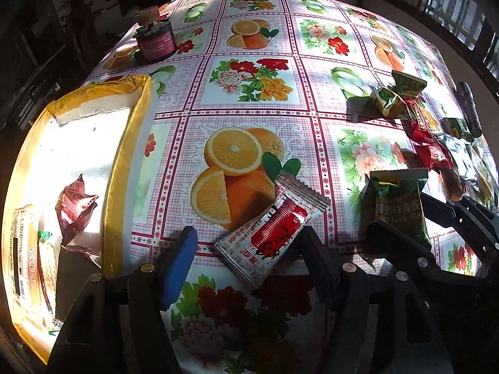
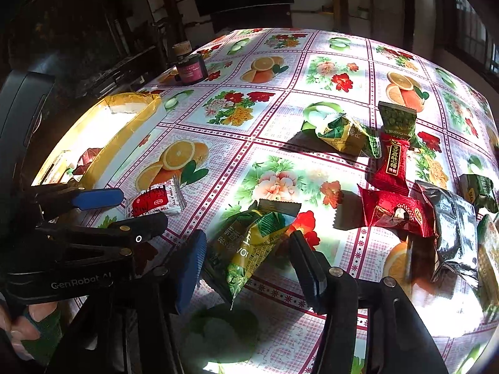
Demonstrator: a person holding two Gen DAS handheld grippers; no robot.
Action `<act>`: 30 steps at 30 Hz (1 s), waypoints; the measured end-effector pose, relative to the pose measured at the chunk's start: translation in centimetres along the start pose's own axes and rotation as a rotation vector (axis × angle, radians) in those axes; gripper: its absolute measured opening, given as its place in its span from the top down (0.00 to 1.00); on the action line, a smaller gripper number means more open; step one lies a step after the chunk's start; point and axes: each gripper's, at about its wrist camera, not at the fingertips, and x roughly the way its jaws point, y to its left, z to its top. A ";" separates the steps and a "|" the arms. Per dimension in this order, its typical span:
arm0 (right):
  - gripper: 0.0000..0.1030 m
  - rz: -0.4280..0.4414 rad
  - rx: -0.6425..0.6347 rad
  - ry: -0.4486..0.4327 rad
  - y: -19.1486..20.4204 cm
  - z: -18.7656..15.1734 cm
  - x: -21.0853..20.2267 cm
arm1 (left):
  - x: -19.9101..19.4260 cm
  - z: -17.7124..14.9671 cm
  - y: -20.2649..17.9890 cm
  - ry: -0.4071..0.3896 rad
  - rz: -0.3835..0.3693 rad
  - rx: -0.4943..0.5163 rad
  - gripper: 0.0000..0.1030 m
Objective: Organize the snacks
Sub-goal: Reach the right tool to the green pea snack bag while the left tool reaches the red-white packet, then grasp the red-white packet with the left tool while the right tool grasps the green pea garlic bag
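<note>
The desk (image 1: pixel 312 99) is covered in a glossy cloth printed with oranges, apples and flowers, and the sun falls hard across it. The left tool (image 1: pixel 246 249) hangs low over the cloth with its fingers spread, and a red-and-white snack packet (image 1: pixel 274 230) lies slanted between them; the blue pad (image 1: pixel 179 265) on one finger stands clear of the packet, while the other finger sits so close to the wrapper that I cannot tell whether it touches. Just to its right, the right tool (image 2: pixel 246 249) has a green garlic-pea packet (image 2: pixel 252 243) between its own spread fingers, the packet tilted with one crimped end up; whether the fingers press on it I cannot tell from here. At the left edge of the desk sits a gold-rimmed box (image 1: pixel 124 162) with a pale inside, and a shiny dark-red wrapper (image 1: pixel 73 208) and a flat printed packet (image 1: pixel 28 255) already lie in it. Over on the right side a loose heap of snacks waits: two green pea packets (image 2: pixel 396 121), a pair of red candy packets (image 2: pixel 393 162) lying one below the other, and a silver foil pouch (image 2: pixel 452 233) just beside them. Near the far left corner stands a dark jar with a pink label (image 1: pixel 156 42) and something tan and round on top of it. A slim black cylinder (image 1: pixel 471 109) lies near the right edge.
</note>
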 end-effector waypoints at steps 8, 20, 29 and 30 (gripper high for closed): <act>0.46 0.026 0.073 -0.007 -1.6 0.5 -0.8 | 0.4 1.2 -0.4 0.006 -0.019 0.025 0.34; 0.61 -0.082 0.006 -0.018 -1.6 0.2 -0.5 | 0.0 0.8 0.1 -0.017 -0.028 0.007 0.81; 0.62 0.009 0.054 -0.097 -1.4 -0.1 -4.2 | -2.9 -0.3 1.5 -0.063 -0.027 -0.064 0.82; 0.62 0.019 0.056 -0.102 -1.3 -0.2 -4.4 | -3.2 -0.5 1.7 -0.067 -0.024 -0.074 0.82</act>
